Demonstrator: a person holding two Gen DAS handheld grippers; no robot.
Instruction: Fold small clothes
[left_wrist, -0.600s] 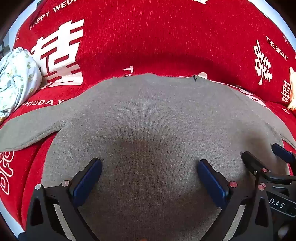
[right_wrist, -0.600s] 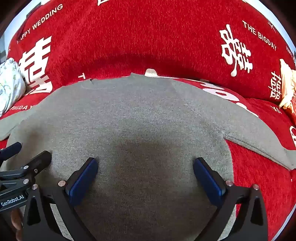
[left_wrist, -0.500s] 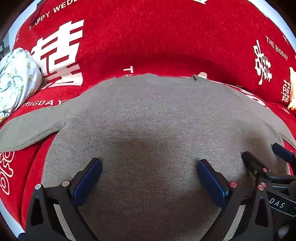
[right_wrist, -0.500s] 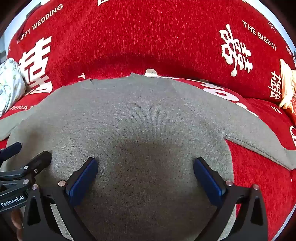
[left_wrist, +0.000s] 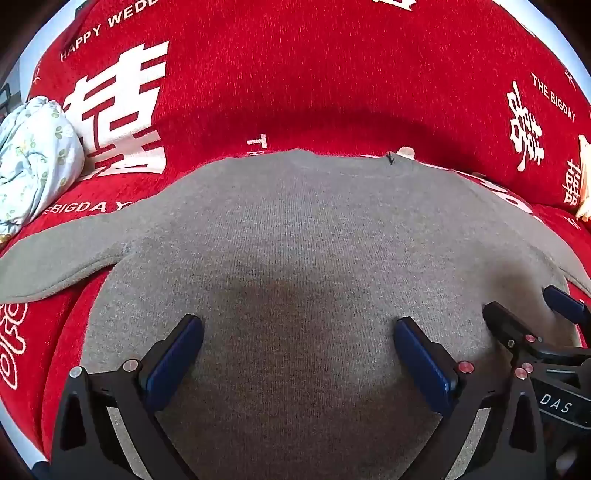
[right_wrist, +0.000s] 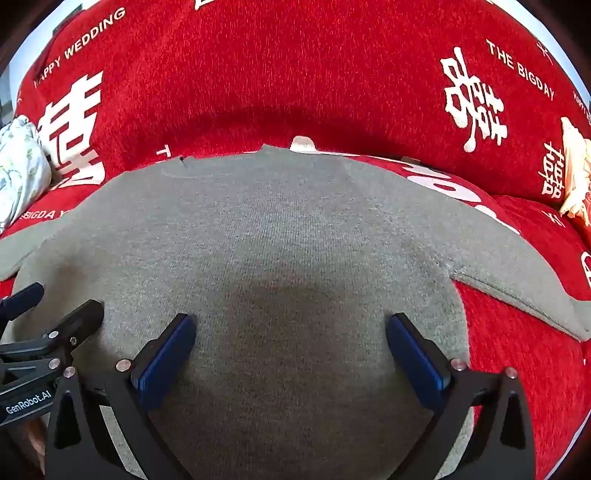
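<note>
A plain grey knit sweater (left_wrist: 295, 258) lies on a red sofa cover (left_wrist: 314, 74) printed with white Chinese characters and English lettering. The bundled cloth (left_wrist: 33, 162) at the left is pale blue-white with small green leaf sprigs. Each hand-held gripper is black with blue pads (right_wrist: 166, 354).

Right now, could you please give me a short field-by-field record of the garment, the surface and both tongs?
garment: grey knit sweater, spread flat, unfolded
sleeves: both out sideways, left sleeve, right sleeve
surface: red sofa cover with white lettering
left tongs: open, over the lower sweater body, holding nothing
right tongs: open, over the lower sweater body, holding nothing
other items: floral cloth bundle at far left
</note>
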